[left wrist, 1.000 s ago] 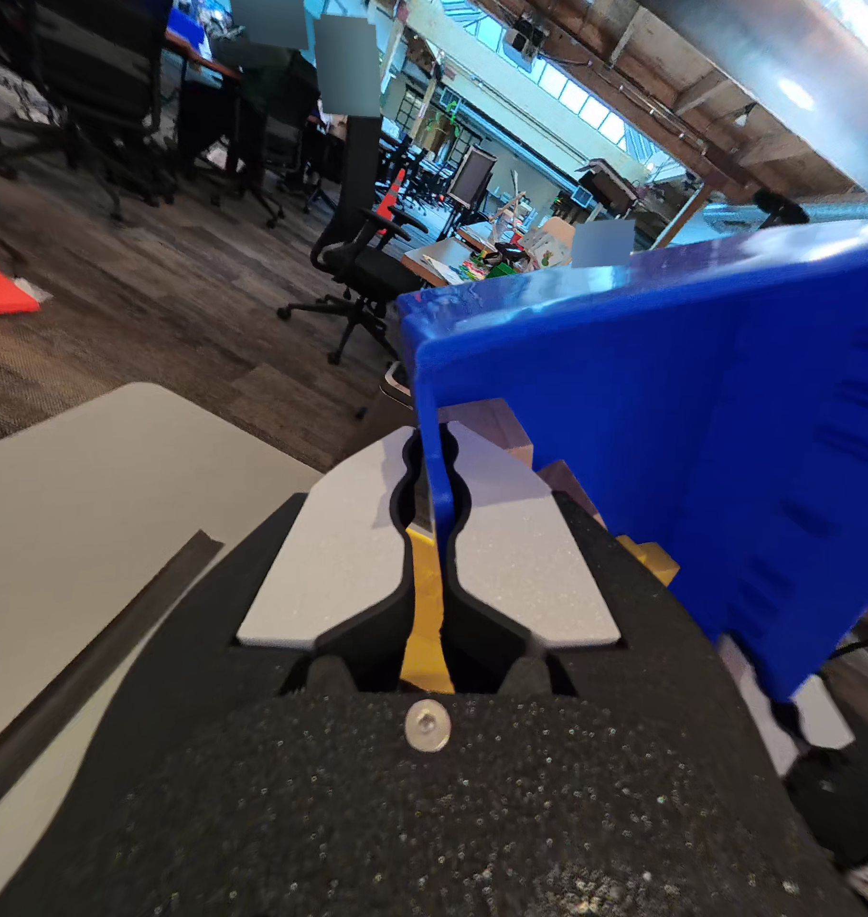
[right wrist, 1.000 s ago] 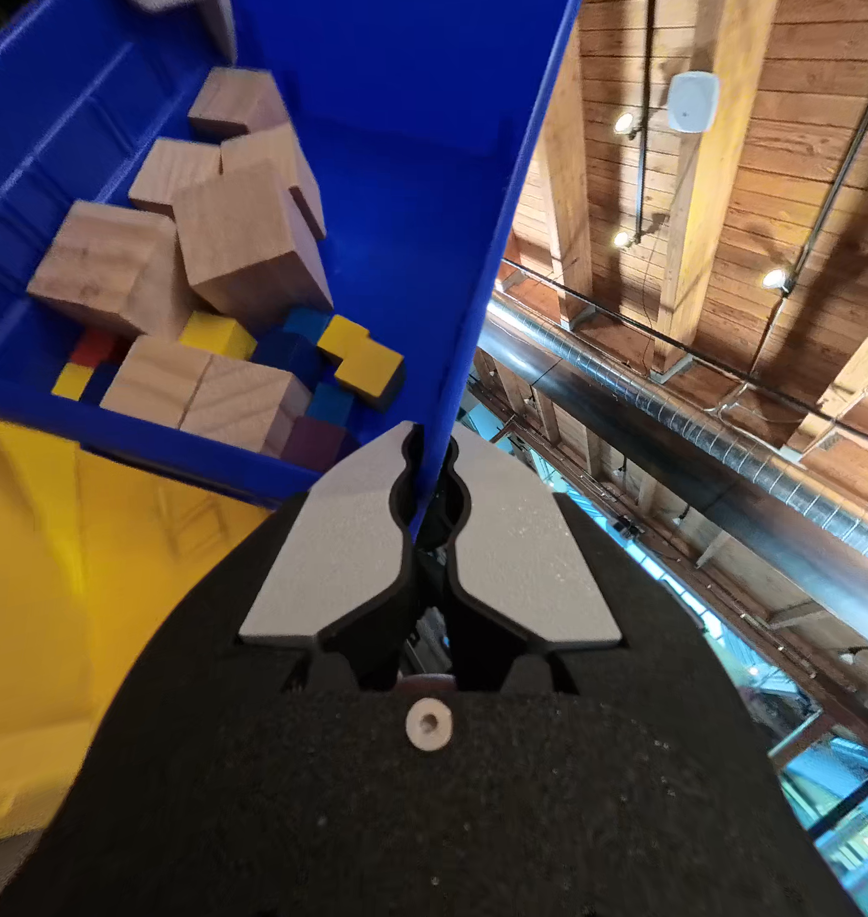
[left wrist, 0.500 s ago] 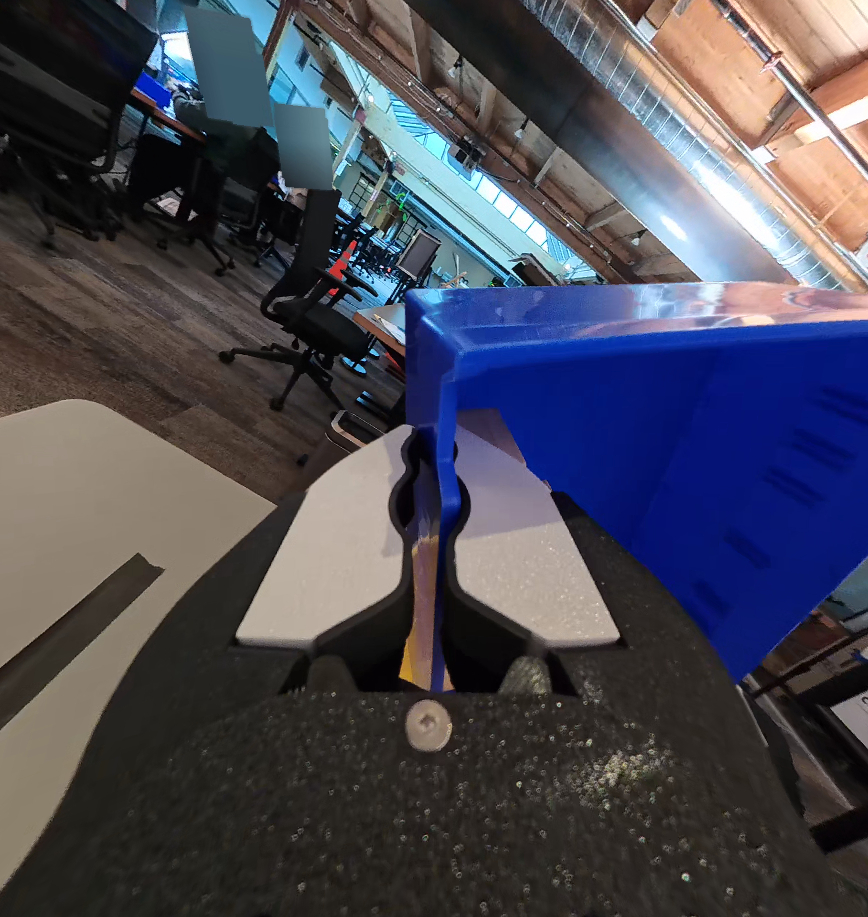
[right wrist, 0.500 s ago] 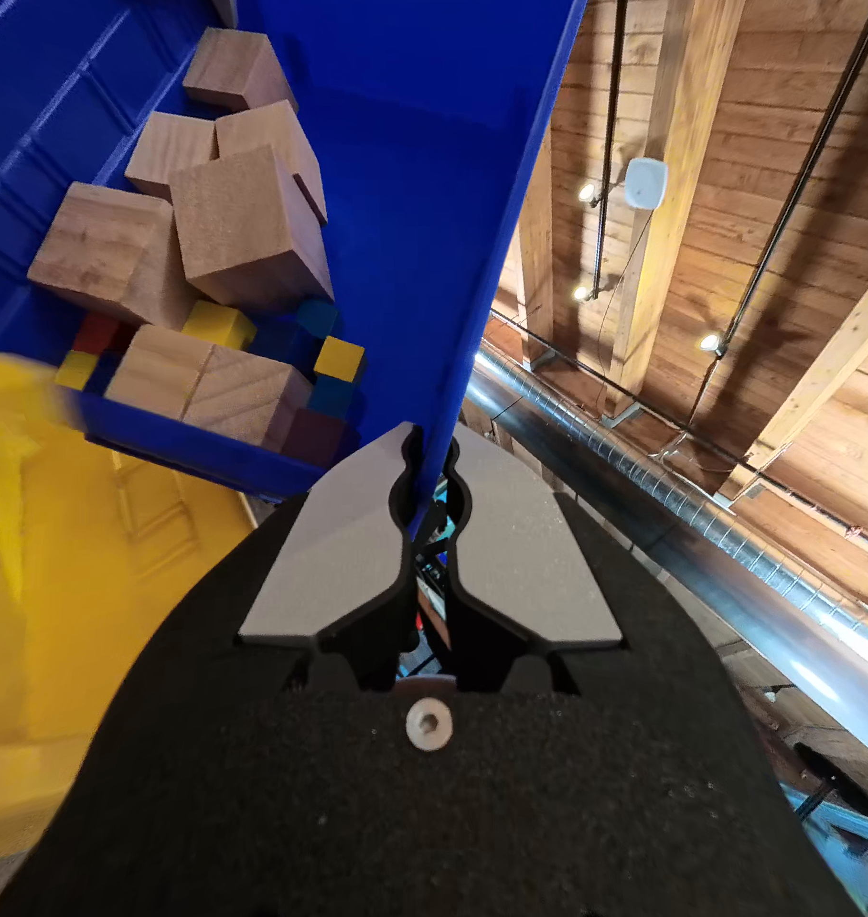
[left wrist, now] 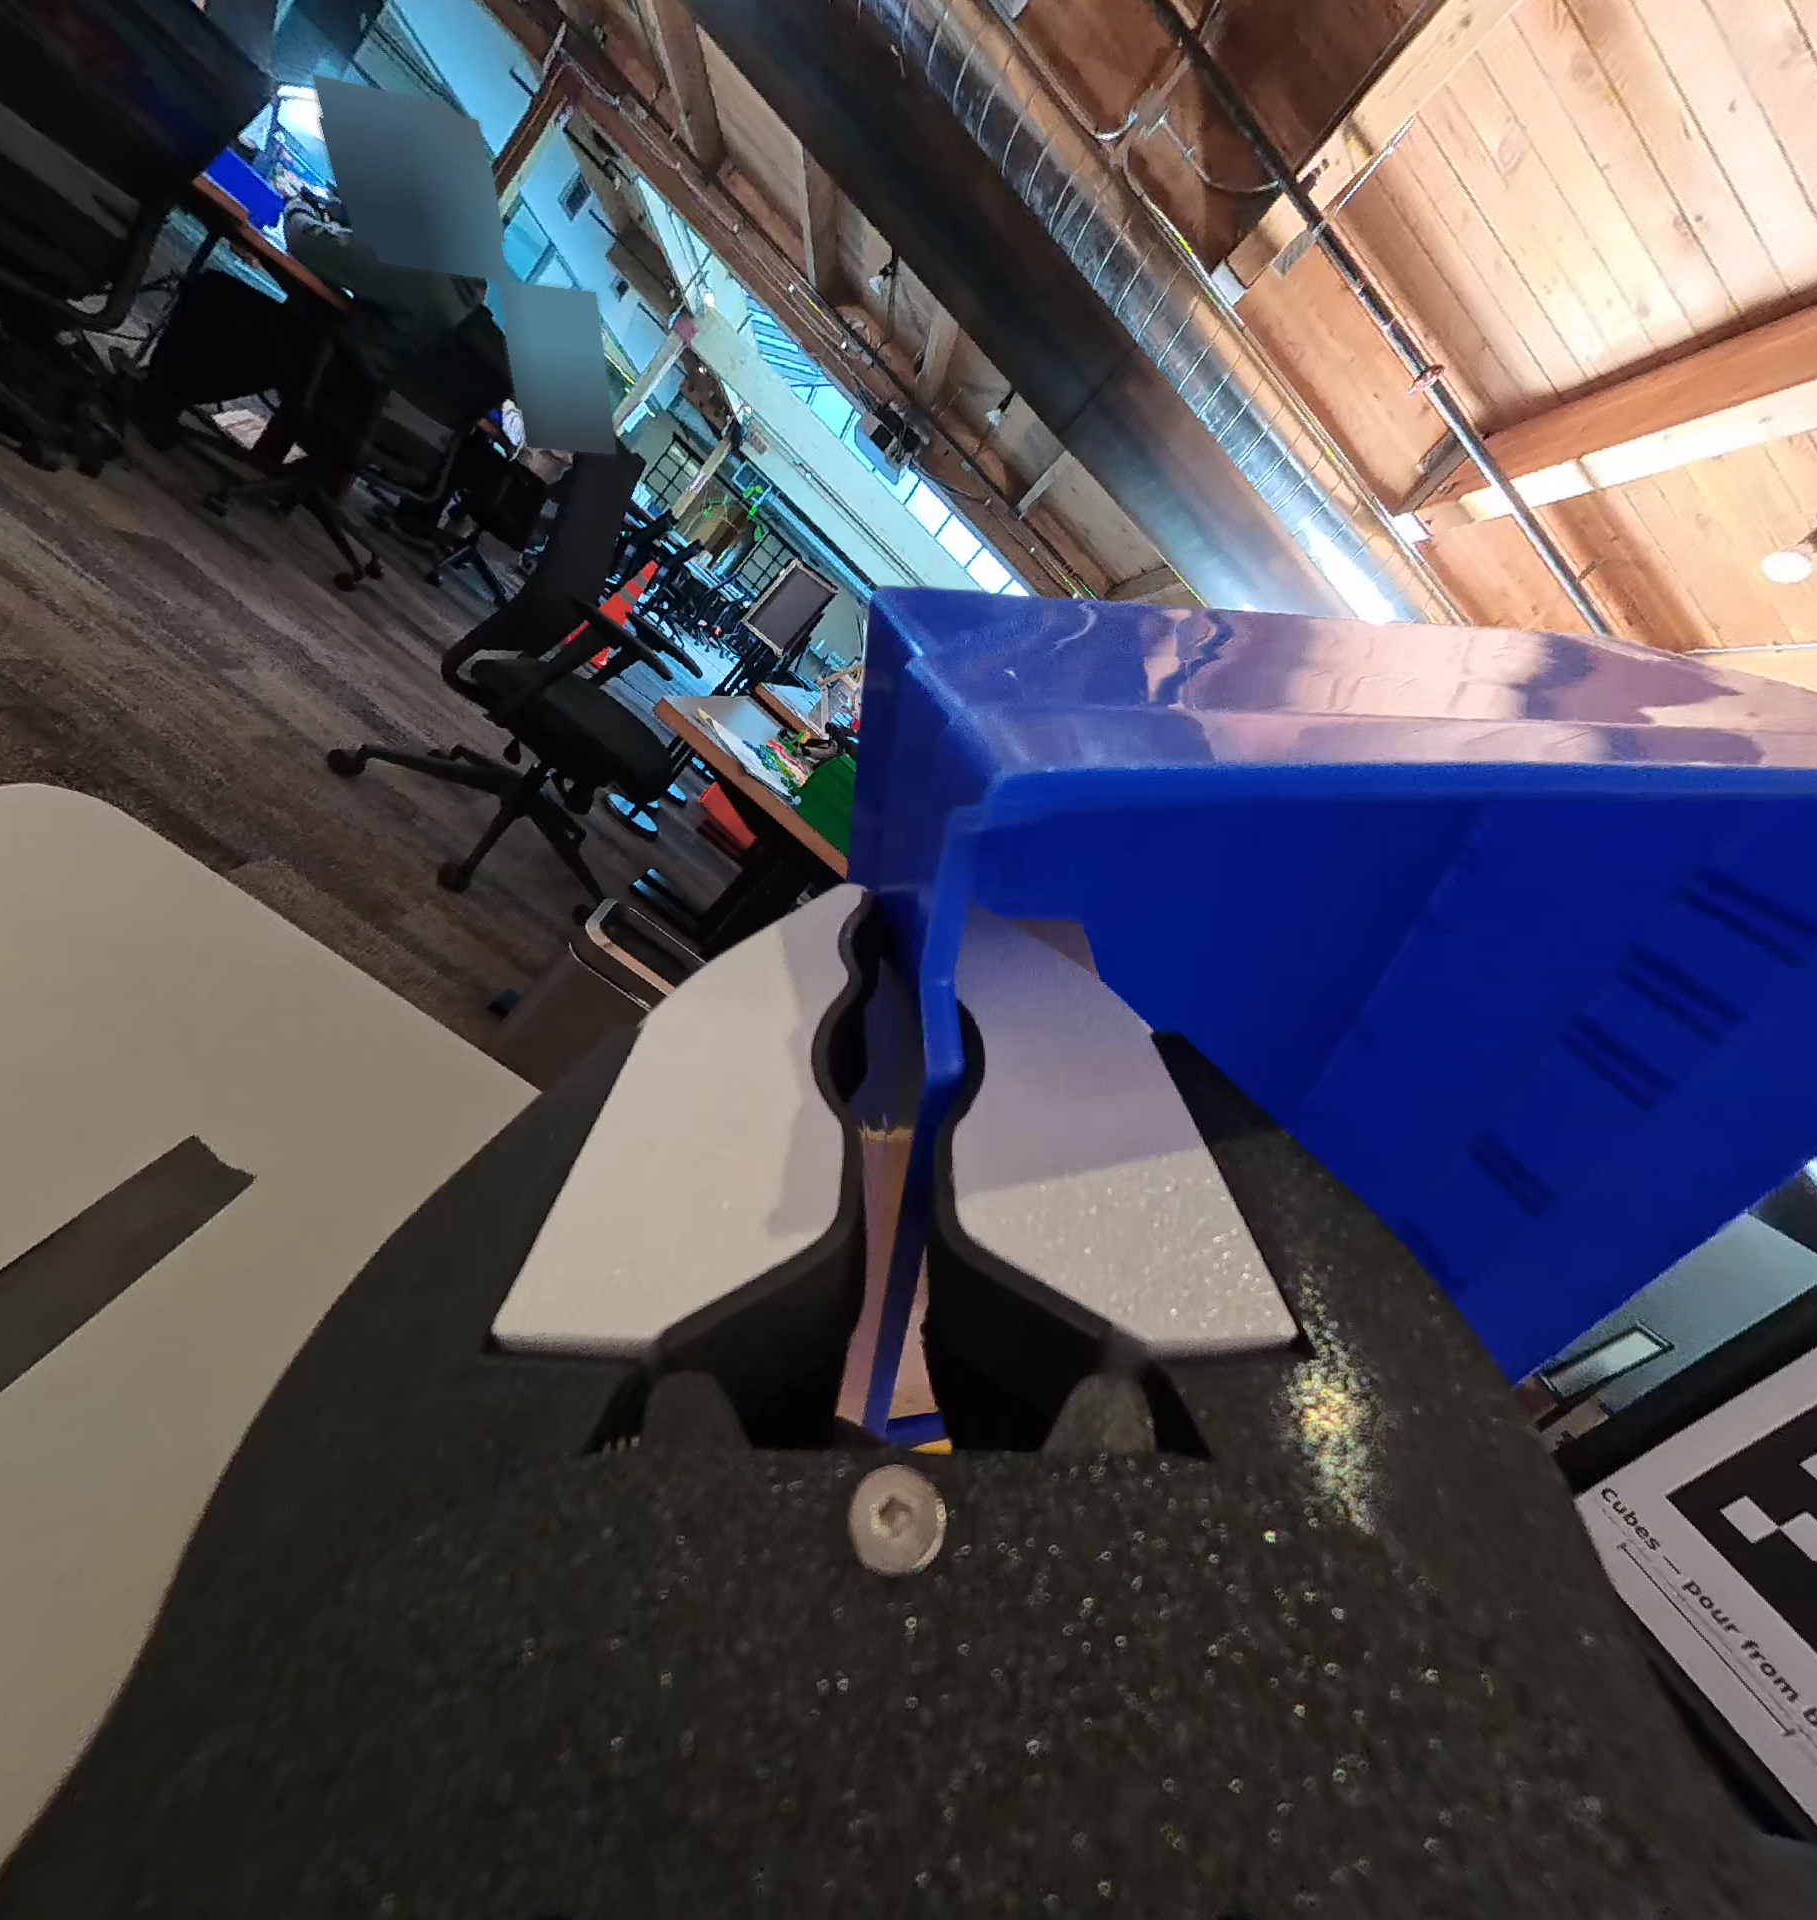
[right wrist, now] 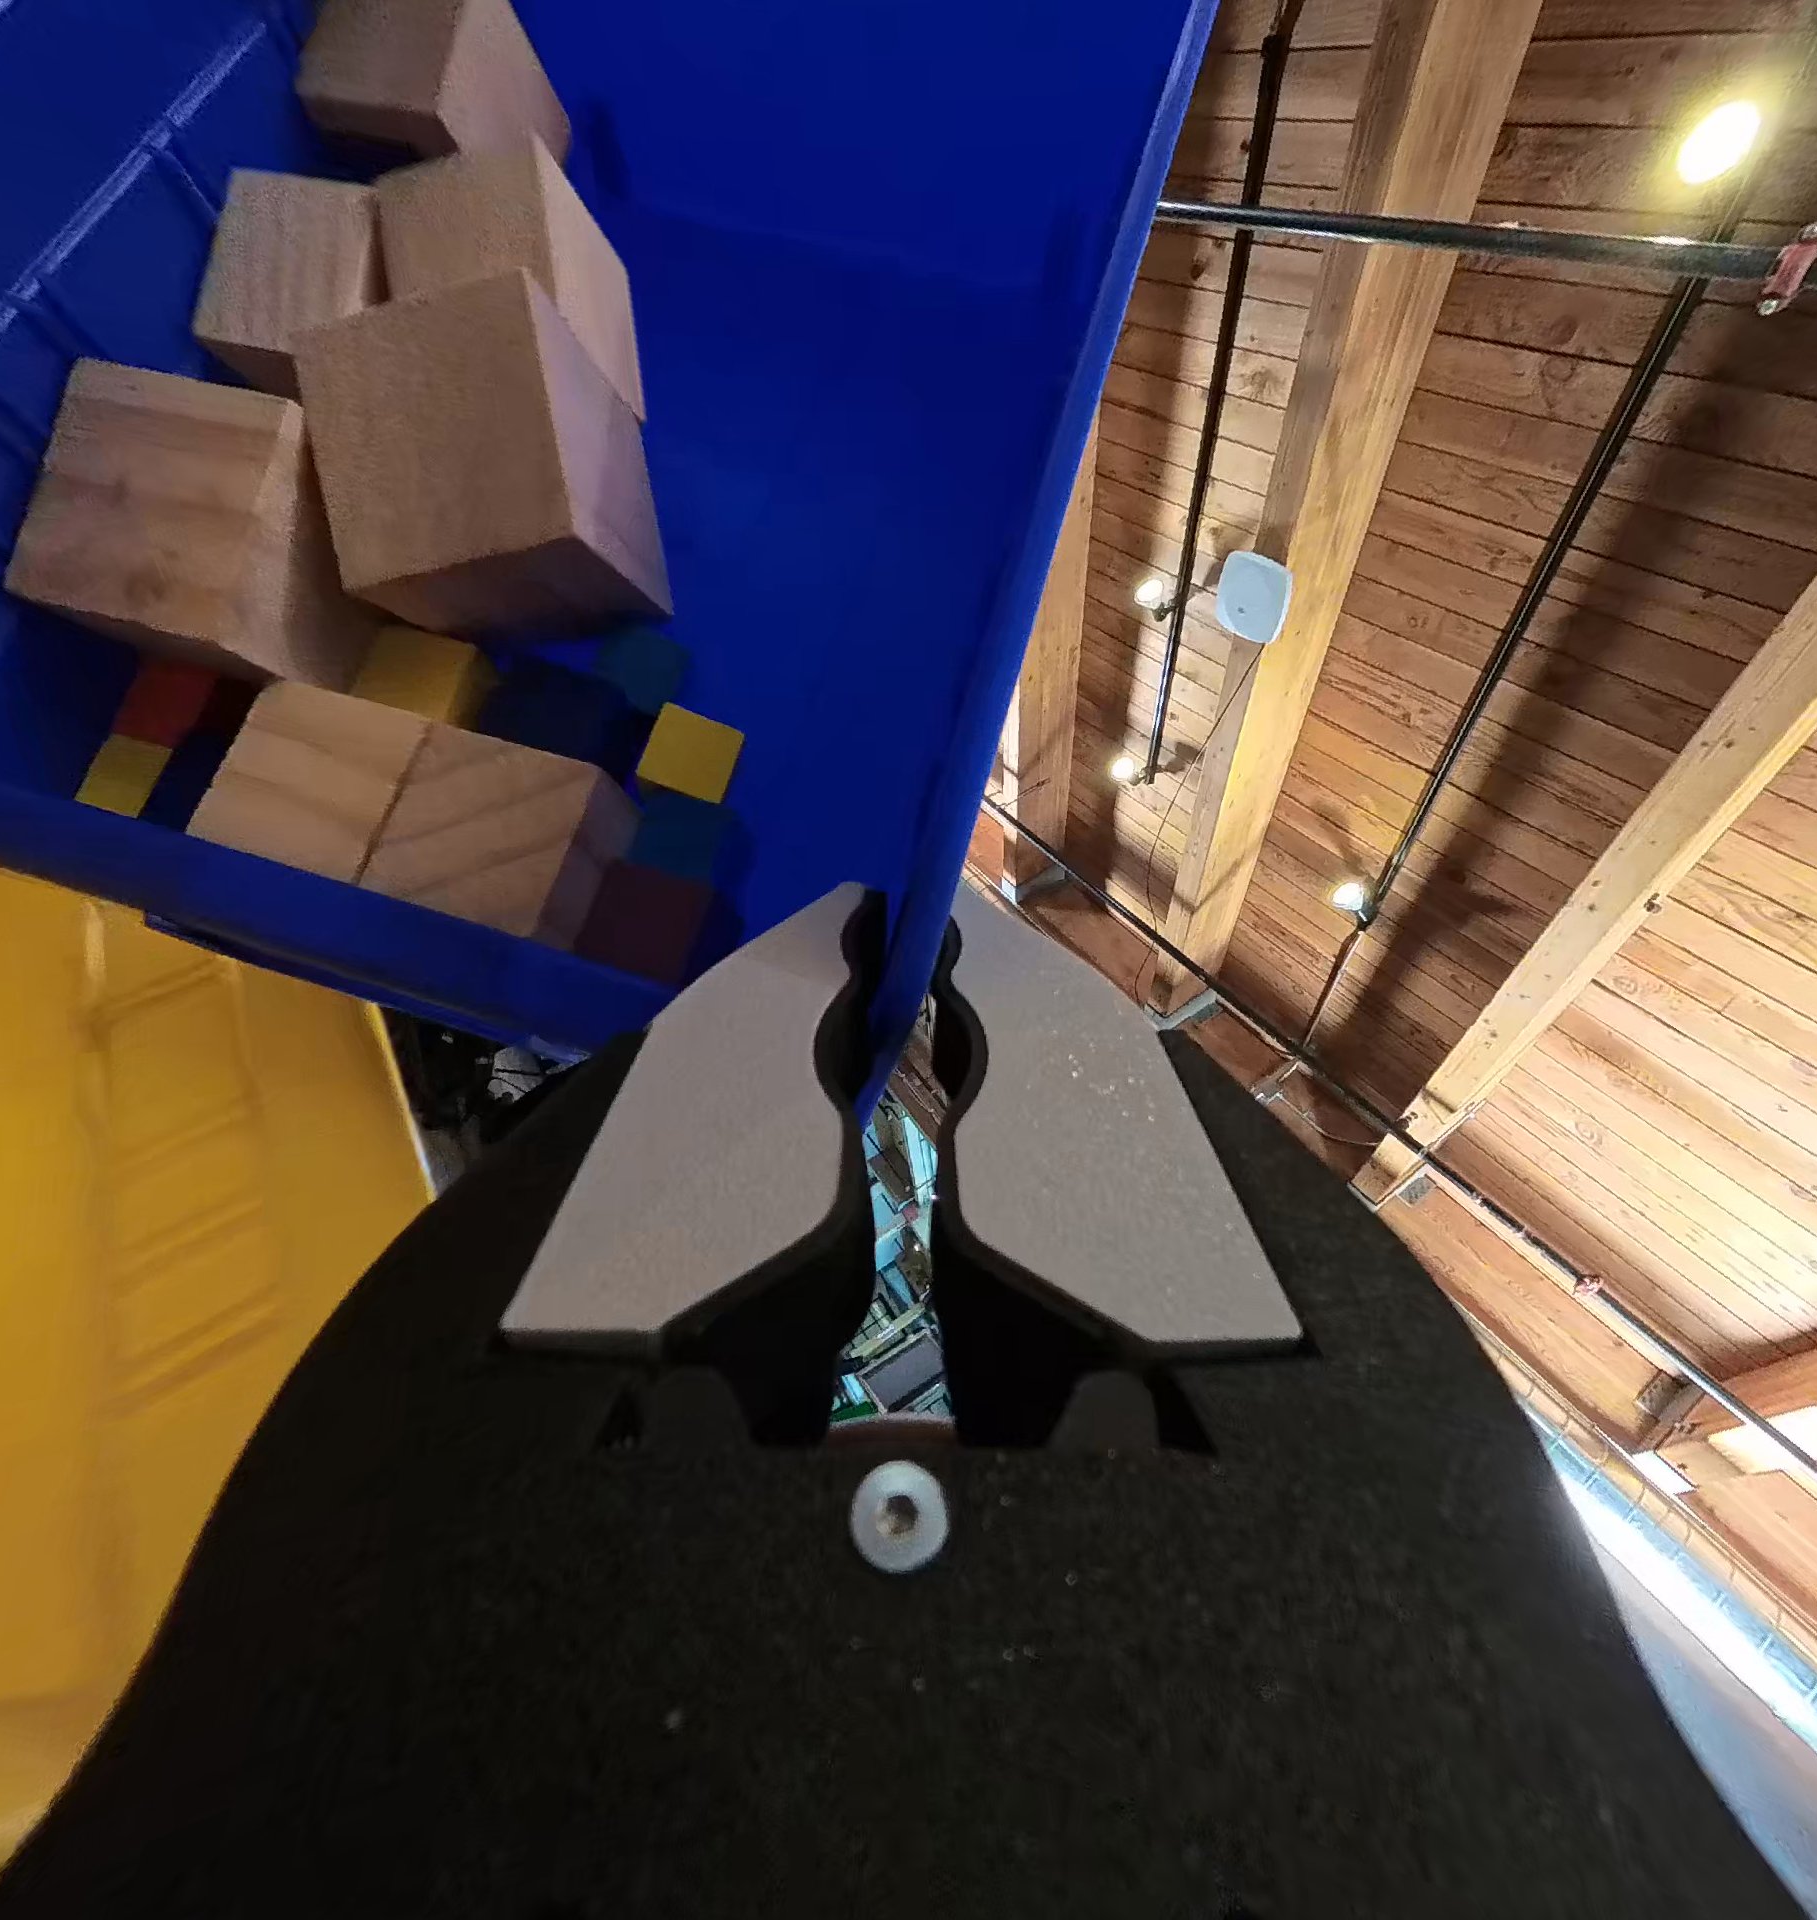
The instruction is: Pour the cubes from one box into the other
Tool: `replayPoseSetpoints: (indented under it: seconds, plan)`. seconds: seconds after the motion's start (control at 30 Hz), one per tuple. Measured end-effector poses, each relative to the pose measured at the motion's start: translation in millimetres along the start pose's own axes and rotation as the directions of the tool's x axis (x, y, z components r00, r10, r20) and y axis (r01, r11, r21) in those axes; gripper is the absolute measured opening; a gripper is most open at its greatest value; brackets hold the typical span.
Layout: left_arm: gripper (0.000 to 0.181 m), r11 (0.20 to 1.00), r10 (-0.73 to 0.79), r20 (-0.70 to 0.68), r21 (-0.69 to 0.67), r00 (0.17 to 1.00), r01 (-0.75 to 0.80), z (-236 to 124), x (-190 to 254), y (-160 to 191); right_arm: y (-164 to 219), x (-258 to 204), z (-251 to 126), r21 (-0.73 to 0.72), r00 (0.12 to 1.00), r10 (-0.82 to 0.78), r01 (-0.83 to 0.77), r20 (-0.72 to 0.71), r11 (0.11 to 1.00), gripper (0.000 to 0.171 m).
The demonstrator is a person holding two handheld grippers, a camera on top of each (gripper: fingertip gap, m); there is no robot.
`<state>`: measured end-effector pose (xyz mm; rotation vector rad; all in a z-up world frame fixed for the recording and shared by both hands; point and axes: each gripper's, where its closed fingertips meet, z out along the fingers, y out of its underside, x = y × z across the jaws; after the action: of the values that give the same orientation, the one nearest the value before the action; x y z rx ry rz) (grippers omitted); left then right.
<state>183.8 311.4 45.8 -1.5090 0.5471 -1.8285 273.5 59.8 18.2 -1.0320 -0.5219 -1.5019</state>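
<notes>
1. The blue plastic box [left wrist: 1403, 935] is lifted and tilted, glossy, with a thick rolled rim and short dark slots moulded into its side wall; the wooden ceiling reflects faintly in its upper face.
2. The left gripper [left wrist: 899, 977] pinches one wall of the blue plastic box near a corner, its pale grey pads pressed against either side of the thin blue edge.
3. The right gripper [right wrist: 904, 961] clamps the edge of another wall of that box, the blue rim running down between its closed pads.
4. In the right wrist view the box interior shows: large plain wooden cubes [right wrist: 468, 457] are piled against the low front lip, at least six of them, with visible grain.
5. Small coloured cubes [right wrist: 688, 750] in yellow, red, teal, dark blue and purple lie wedged under and beside the wooden ones at that lip.
6. The yellow box [right wrist: 156, 1299] sits just below and to the left of the blue lip, blurred, its inner wall smooth.
7. In the left wrist view a white table [left wrist: 104, 1039] with a strip of black tape [left wrist: 83, 1257] lies at the left, and a printed marker sheet [left wrist: 1756, 1579] at the near right.
</notes>
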Motion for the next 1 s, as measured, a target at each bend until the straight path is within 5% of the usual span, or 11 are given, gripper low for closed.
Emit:
replayPoseSetpoints:
  seconds: [1.0]
  plan:
    - [0.009,0.936,0.195,0.104,-0.316,0.975,-0.153,21,13,1,16,-10,-7,-0.078,0.992,0.115,-0.112,0.043,0.991,0.008]
